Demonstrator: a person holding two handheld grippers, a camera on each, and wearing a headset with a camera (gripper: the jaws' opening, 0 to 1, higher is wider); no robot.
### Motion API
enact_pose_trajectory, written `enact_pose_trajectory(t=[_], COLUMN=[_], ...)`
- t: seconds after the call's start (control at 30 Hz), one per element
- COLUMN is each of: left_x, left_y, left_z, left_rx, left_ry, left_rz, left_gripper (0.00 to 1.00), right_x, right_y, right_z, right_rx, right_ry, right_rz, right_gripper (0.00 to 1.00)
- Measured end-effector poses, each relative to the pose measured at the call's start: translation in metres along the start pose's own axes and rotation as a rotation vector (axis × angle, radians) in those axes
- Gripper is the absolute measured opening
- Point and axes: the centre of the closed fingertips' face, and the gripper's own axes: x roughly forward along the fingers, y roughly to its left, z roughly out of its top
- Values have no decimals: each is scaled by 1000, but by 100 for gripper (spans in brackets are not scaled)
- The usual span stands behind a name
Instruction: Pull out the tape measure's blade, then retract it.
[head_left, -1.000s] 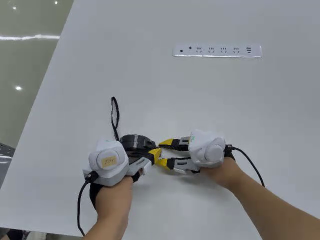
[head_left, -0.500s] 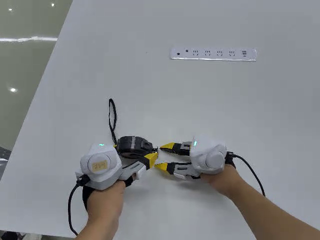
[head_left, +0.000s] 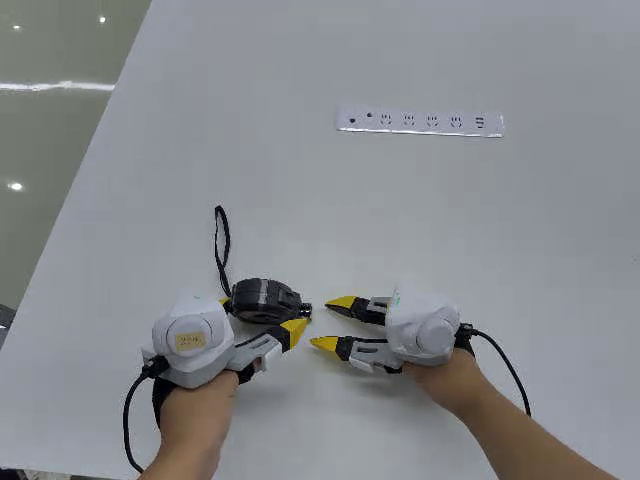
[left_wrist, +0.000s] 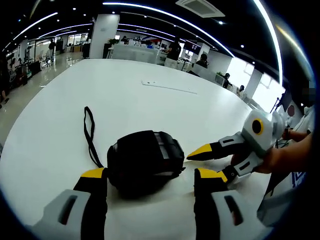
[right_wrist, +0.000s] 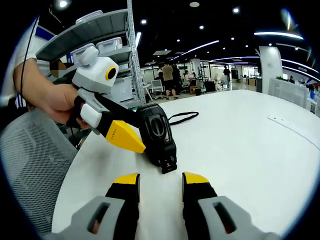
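1. Nearest the camera in the head view, the left hand (head_left: 195, 410) and right hand (head_left: 445, 375) each hold a gripper low over the white table (head_left: 450, 250).
2. Left gripper (left_wrist: 152, 175): jaws spread wide, set either side of the tape measure (left_wrist: 145, 156). A gap shows between the case and the jaw on the right of the left gripper view. Contact on the other jaw cannot be confirmed. Recorded as released.
3. Right gripper (head_left: 330, 321): jaws parted, nothing between them. The yellow tips point at the mouth end of the tape measure from just beside it, not touching.
4. Tape measure: black case resting on the table near its front edge, between the left gripper's jaws. In the right gripper view the blade hook sits at the case mouth, with no blade drawn out.
5. A black wrist strap (head_left: 220, 240) trails from the case across the table, away from the person.
6. Farther back, well apart from the work, a white power strip (head_left: 420, 122) lies flat on the table.
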Motion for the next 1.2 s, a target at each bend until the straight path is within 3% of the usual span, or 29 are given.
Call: enact_pose_trajectory(t=[0.33, 0.57, 1.2], left_x=[-5, -9, -27], left_y=[-3, -5, 0], left_z=[-4, -3, -7], left_rx=[28, 83, 112], left_ry=[15, 9, 9], left_rz=[-40, -60, -109], left_gripper=[68, 68, 69], right_x=[-16, -23, -56], right_y=[-4, -3, -1], right_z=[3, 5, 2], right_rx=[34, 52, 105], right_ry=[-13, -18, -15], right_rz=[-55, -87, -181], right_gripper=[34, 36, 41])
